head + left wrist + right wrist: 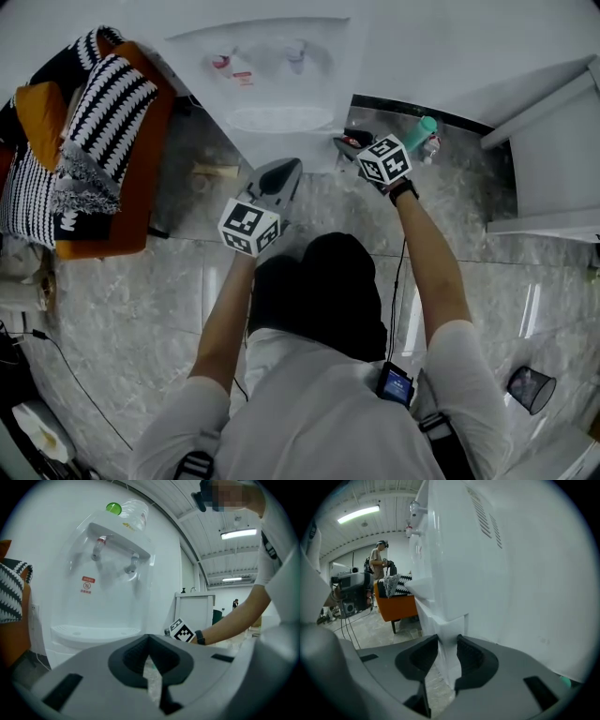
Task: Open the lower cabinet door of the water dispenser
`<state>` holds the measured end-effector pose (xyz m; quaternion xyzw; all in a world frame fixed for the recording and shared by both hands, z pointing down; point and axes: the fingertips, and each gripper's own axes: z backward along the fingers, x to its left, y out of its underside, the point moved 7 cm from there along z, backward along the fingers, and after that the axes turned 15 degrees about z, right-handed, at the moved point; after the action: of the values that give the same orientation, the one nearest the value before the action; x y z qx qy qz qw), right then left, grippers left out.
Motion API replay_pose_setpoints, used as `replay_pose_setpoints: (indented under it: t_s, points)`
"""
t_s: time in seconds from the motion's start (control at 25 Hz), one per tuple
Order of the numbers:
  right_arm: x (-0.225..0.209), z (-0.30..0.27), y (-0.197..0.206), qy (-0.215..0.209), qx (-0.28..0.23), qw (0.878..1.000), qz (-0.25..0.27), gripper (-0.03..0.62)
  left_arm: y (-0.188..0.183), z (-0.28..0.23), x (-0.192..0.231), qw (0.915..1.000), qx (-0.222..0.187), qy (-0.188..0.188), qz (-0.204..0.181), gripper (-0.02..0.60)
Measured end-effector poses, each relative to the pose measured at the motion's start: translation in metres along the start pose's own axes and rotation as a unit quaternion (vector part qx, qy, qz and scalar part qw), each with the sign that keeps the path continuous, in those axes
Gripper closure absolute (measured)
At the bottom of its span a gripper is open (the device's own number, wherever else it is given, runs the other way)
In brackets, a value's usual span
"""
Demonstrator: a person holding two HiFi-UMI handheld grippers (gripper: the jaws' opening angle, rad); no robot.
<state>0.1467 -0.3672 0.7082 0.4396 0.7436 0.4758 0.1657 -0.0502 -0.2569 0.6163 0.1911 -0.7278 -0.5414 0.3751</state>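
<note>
The white water dispenser (272, 66) stands against the wall, with its taps and drip shelf (89, 632) facing me. In the right gripper view the lower cabinet door's (451, 620) white vertical edge runs between the jaws. My right gripper (447, 641) is shut on that edge at the dispenser's lower right corner (345, 145), both pads against it. My left gripper (286, 173) is held a little in front of the dispenser, shut and empty (149, 641). From above, the drip shelf hides most of the door.
An orange chair (141, 178) with a black-and-white striped blanket (103, 112) stands left of the dispenser. A teal-capped bottle (427, 131) lies on the floor at its right, next to a white cabinet (553, 159). A black basket (532, 387) sits at the lower right.
</note>
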Motion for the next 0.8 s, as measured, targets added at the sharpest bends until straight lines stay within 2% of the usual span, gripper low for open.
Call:
replay_pose_setpoints:
  t_s: [0.36,0.8]
  points:
    - [0.03,0.018,0.003,-0.065,0.0,0.997,0.031,0.473,-0.002,0.008,-0.006,0.9998,-0.014,-0.013,0.0,0.58]
    - [0.052,0.028,0.007,-0.08,-0.02,0.996,0.037,0.476,0.013,0.033,-0.011,0.9985,-0.031,-0.046,0.001,0.58]
